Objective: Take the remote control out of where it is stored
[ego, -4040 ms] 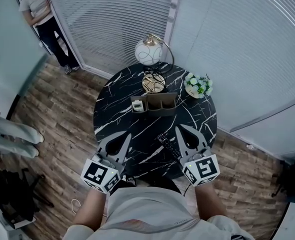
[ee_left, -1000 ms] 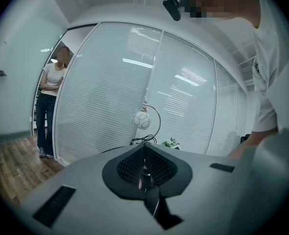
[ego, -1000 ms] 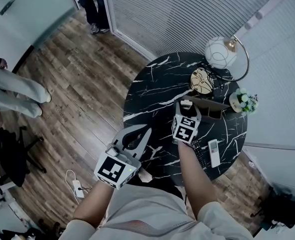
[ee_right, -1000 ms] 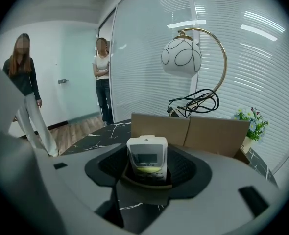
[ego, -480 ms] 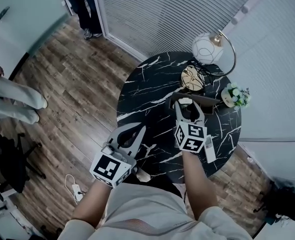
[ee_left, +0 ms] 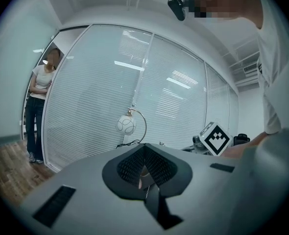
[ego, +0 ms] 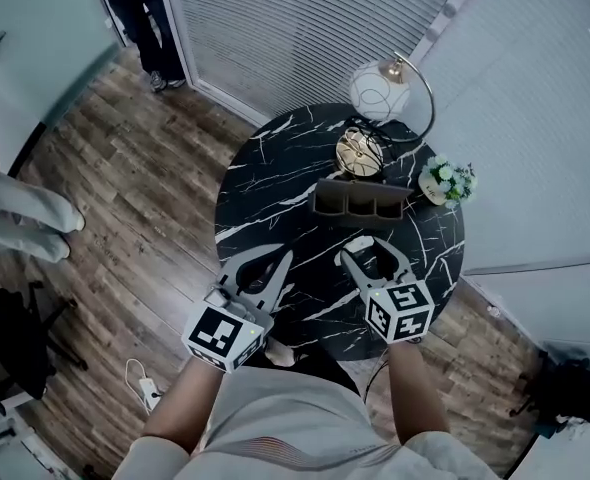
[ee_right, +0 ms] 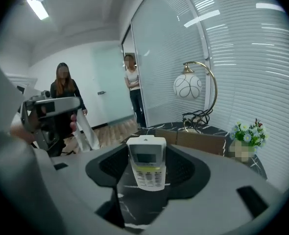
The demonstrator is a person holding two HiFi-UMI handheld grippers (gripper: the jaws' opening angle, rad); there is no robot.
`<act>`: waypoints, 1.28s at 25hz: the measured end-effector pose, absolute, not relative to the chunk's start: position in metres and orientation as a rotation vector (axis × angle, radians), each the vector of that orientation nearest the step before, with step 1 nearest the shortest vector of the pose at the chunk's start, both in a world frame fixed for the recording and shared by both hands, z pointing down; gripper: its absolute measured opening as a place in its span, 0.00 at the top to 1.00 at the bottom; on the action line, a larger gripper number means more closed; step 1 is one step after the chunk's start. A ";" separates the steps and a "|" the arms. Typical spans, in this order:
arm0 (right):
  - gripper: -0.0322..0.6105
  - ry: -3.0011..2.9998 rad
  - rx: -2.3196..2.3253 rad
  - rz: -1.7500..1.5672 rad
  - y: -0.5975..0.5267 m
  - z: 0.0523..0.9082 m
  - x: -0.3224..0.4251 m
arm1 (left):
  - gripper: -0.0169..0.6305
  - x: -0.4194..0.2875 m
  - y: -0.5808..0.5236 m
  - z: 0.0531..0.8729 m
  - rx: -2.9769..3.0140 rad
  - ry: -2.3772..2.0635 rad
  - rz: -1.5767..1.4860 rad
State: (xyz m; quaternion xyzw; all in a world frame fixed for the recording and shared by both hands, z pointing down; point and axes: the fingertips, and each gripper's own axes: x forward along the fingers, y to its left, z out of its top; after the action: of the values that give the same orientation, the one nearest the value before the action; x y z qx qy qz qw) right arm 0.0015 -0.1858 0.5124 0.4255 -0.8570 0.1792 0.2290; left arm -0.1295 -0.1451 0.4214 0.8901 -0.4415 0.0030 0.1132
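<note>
A white remote control [ee_right: 147,166] with a small screen stands upright between the pads of my right gripper [ee_right: 147,153], which is shut on it; the jaws have just closed in a little around it. In the head view the right gripper [ego: 363,246] hovers over the near part of the round black marble table [ego: 265,183], with the remote control [ego: 360,240] at its tips. The brown organizer box [ego: 360,200] stands farther back, apart from it. My left gripper [ego: 277,258] is shut with nothing in it over the table's near left edge. It shows as left gripper [ee_left: 143,154] in its own view.
A globe lamp [ego: 380,93] with an arched brass stand and a small pot of flowers [ego: 445,180] sit behind the organizer box [ee_right: 198,142]. People stand on the wood floor: one [ee_left: 39,87] by the blinds, another [ee_right: 63,89] farther off.
My right gripper has drawn back from the organizer box toward the person's body and risen, carrying the white remote control. The left gripper has shifted slightly.
</note>
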 end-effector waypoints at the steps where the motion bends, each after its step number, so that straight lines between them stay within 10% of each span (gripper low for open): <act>1: 0.57 -2.344 1.137 0.515 -0.176 0.517 0.005 | 0.96 -0.127 -0.143 0.421 2.613 -1.290 0.009; 32: 0.59 -1.868 0.790 0.749 -0.099 0.716 0.028 | 0.96 -0.108 -0.128 0.420 2.670 -1.171 -0.007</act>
State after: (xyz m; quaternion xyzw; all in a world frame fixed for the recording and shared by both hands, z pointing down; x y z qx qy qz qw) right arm 0.0275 -0.0986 0.7161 0.3224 -0.7624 0.3056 0.4705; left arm -0.1082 -0.1277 0.4205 0.9099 -0.3991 -0.0023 0.1130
